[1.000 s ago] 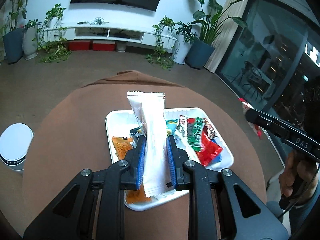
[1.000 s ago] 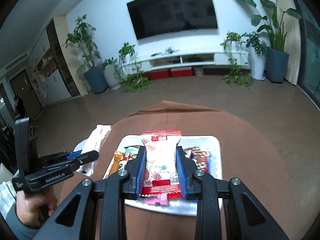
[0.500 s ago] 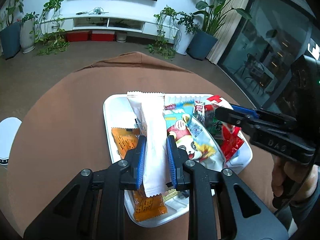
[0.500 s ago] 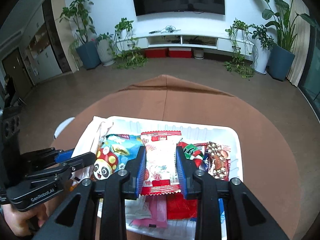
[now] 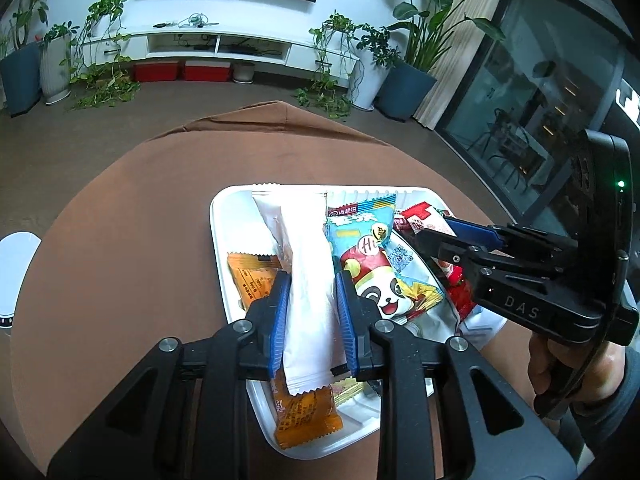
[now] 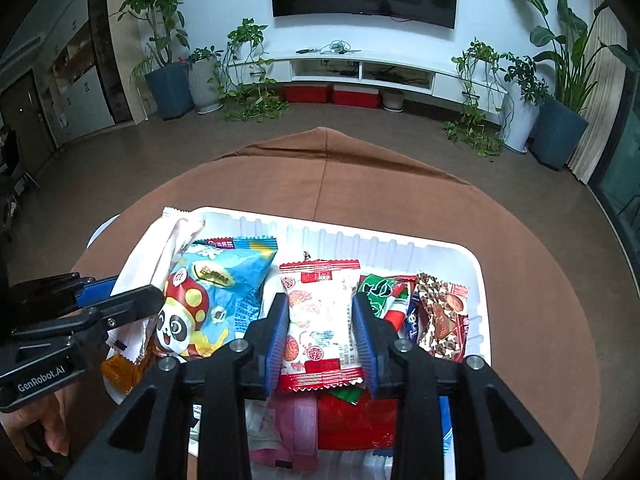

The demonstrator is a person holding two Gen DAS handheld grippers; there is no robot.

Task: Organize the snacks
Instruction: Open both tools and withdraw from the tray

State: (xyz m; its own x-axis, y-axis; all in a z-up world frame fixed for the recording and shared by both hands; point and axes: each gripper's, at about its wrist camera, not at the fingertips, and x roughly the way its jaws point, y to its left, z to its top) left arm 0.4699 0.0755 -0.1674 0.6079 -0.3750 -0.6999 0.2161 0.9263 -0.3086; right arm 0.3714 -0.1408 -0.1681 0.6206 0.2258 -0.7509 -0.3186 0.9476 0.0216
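A white tray [image 5: 224, 240] [image 6: 440, 248] full of snack packets sits on the brown round table. My left gripper [image 5: 312, 292] is shut on a long white packet [image 5: 308, 264], held low over the tray's left side. My right gripper [image 6: 320, 316] is shut on a red-and-white packet [image 6: 320, 316] over the tray's middle. A blue panda packet [image 5: 376, 264] [image 6: 208, 296] lies between them. Orange packets [image 5: 250, 276] lie under the left gripper. Green, red and brown packets [image 6: 440, 316] lie at the tray's right.
The brown tablecloth [image 6: 360, 184] hangs over the round table's far edge. A white round stool or bin [image 5: 14, 264] stands by the table on the left. Potted plants and a TV bench line the far wall.
Both grippers have come down and forward over the tray, each still holding its packet. The right gripper has moved in from the side towards the left one. The tray looms larger.
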